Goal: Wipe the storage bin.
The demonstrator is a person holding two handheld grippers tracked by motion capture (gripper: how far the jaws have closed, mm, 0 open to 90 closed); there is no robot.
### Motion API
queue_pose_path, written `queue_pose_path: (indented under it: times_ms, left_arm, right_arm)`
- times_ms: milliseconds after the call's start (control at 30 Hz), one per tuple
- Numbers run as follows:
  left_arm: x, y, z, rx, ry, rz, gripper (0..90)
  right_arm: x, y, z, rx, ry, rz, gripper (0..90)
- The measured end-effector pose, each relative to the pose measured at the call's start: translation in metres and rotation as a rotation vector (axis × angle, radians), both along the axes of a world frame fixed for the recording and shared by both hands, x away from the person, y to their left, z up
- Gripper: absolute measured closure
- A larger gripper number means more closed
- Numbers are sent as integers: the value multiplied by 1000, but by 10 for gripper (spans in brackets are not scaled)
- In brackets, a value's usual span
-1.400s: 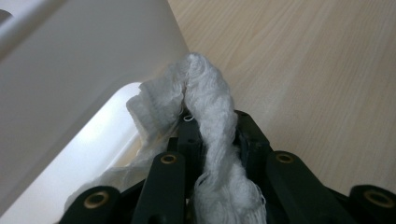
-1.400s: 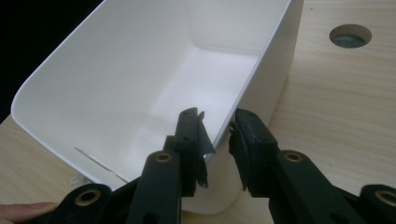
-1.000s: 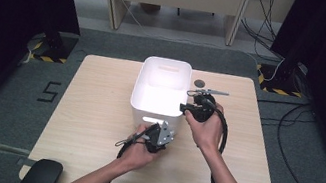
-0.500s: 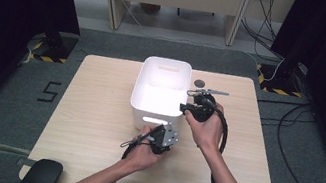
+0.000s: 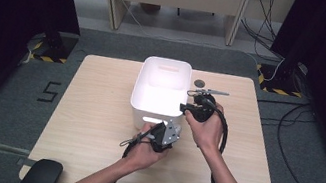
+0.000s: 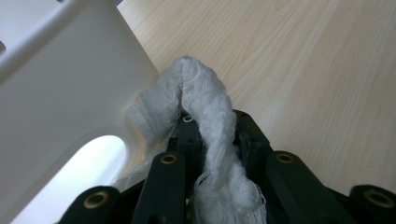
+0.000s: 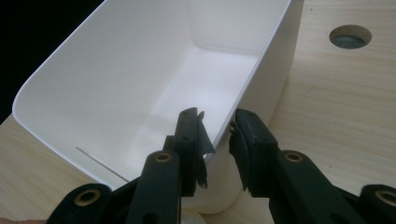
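- Clamping a white cloth (image 6: 205,121), the left gripper (image 5: 162,131) presses it against the white bin's (image 5: 156,101) near wall.
- Straddling the bin's right rim, the right gripper's (image 7: 215,128) jaws pinch it.

A single black numeral "5" (image 5: 49,91) is marked on the grey floor, just left of the wooden table (image 5: 96,110). Nothing else legible appears on the table.

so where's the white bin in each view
high view: white bin at table centre, just beyond both hands.
left gripper view: its outer wall with the handle cutout at upper left, cloth pressed against it.
right gripper view: its rim and inside at left and centre.
shared landmark: the wooden table.
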State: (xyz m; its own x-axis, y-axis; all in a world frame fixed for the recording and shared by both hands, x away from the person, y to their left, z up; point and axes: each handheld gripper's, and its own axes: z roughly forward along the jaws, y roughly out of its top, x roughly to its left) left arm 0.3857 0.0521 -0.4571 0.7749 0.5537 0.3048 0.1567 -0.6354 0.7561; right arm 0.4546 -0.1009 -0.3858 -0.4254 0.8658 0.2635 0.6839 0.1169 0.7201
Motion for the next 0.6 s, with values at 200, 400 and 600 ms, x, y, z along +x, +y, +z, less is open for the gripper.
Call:
queue_pose_path:
  times_ms: [200, 400, 600]
  left_arm:
    - [0, 0, 9, -17, -9, 0, 751]
    - [-4, 2, 21, -32, -32, 5, 751]
    - [-7, 5, 32, -42, -50, 13, 750]
  right_arm:
    - [0, 0, 0, 0, 1, 0, 717]
    - [0, 0, 0, -1, 0, 1, 717]
    - [0, 0, 0, -1, 0, 0, 717]
